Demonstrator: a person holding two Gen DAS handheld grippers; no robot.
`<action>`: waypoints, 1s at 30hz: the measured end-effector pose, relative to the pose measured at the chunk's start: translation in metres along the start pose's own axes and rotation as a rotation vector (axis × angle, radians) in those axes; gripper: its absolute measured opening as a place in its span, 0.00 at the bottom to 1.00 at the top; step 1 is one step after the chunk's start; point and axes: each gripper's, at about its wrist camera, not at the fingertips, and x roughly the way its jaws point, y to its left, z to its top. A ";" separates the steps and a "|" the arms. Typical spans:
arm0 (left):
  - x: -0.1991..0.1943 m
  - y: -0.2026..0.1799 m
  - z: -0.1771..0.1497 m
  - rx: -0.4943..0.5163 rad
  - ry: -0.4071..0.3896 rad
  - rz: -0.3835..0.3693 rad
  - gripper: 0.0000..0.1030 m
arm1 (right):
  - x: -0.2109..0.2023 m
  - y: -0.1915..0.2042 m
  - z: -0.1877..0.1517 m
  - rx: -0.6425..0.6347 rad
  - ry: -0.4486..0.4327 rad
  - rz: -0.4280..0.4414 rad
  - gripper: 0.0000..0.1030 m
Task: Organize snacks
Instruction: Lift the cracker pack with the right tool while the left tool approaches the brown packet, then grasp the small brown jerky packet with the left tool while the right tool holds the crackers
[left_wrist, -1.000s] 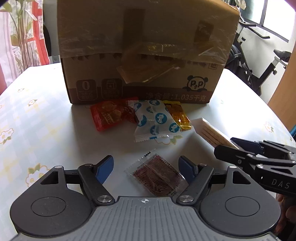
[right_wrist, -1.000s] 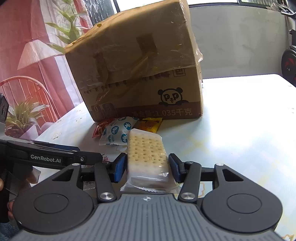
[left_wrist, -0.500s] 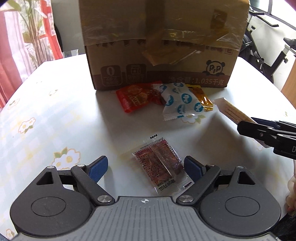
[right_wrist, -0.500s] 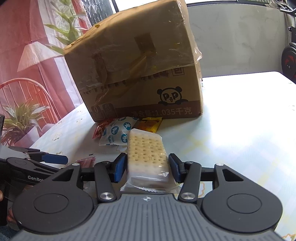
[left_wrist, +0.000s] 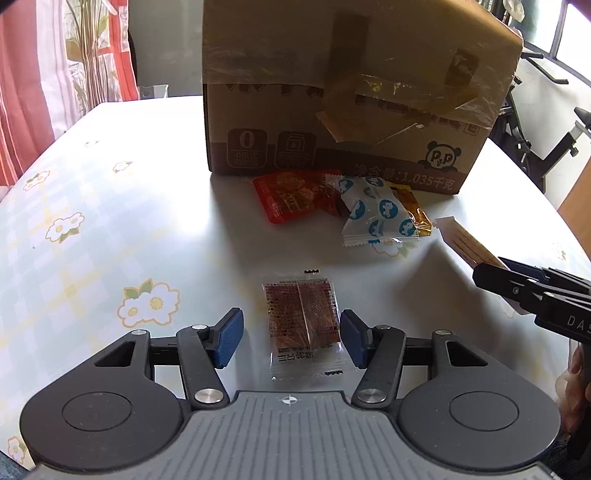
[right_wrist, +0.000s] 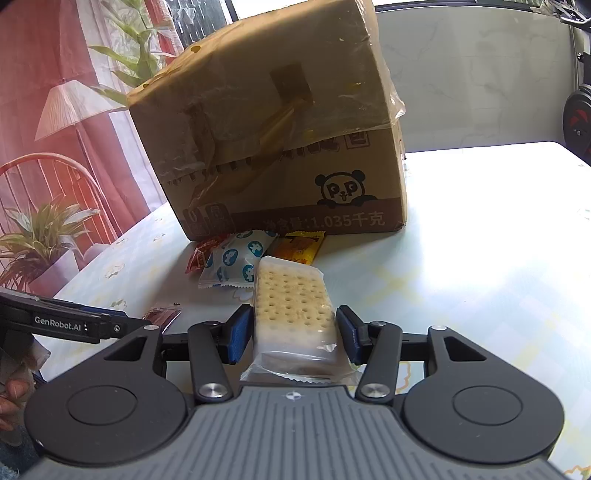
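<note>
Two views differ — right hand-held gripper (right_wrist: 293, 334) clamps cracker pack (right_wrist: 293, 314); left (left_wrist: 291, 338) gapes around dark sachet (left_wrist: 303, 321).

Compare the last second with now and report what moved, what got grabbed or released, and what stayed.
The open left gripper swung to line up with the dark red packet, now lying straight between its fingers on the table. Nothing grabbed or released. The right gripper stayed shut on the cracker pack; the cardboard box and pile didn't move.

A potted plant (right_wrist: 40, 236), a red chair (right_wrist: 55, 177) and perhaps an exercise bike (left_wrist: 546, 140) surround the table (left_wrist: 110, 229).
</note>
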 end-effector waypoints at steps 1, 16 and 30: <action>0.001 -0.003 0.000 0.008 -0.006 -0.009 0.59 | 0.000 0.000 0.000 0.000 -0.001 -0.001 0.51; 0.002 -0.020 -0.010 0.077 -0.091 0.025 0.40 | 0.004 0.001 0.000 -0.005 0.033 0.003 0.51; -0.007 -0.019 -0.009 0.056 -0.141 -0.033 0.40 | 0.006 0.001 0.000 -0.009 0.044 -0.002 0.51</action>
